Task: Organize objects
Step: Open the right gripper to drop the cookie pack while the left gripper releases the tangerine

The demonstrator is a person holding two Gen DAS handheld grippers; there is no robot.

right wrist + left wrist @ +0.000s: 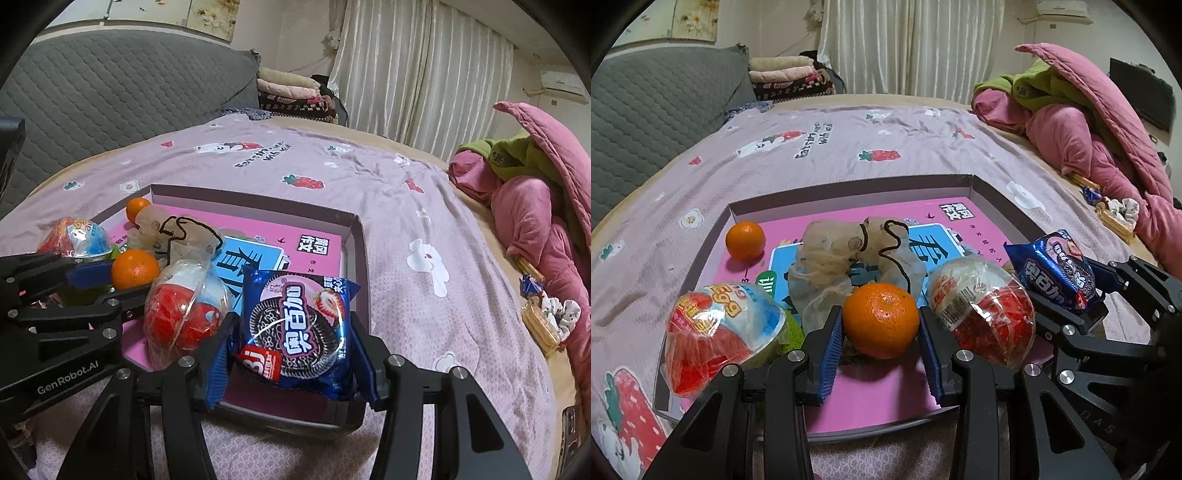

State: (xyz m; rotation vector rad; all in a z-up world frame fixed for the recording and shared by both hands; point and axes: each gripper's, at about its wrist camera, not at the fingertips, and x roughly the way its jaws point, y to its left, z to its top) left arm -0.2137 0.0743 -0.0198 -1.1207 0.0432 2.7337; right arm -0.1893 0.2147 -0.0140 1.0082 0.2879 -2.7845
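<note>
A shallow box (993, 195) with a pink book inside lies on the bed. My left gripper (881, 332) is shut on an orange (881, 319) just above the box floor; it also shows in the right wrist view (135, 268). My right gripper (291, 343) is shut on a blue cookie packet (295, 328), held over the box's near right corner; the packet shows in the left wrist view (1056, 267). In the box sit a second orange (745, 240), a sheer drawstring pouch (846, 258), and two red-and-white wrapped snack cups (720, 332) (982, 314).
The bed has a lilac strawberry-print sheet (849, 147). A pink and green quilt pile (1089, 129) lies at the right. Small snacks and a scrunchie (546, 317) lie beside the quilt. A grey headboard (110, 92) and folded blankets (786, 77) stand at the back.
</note>
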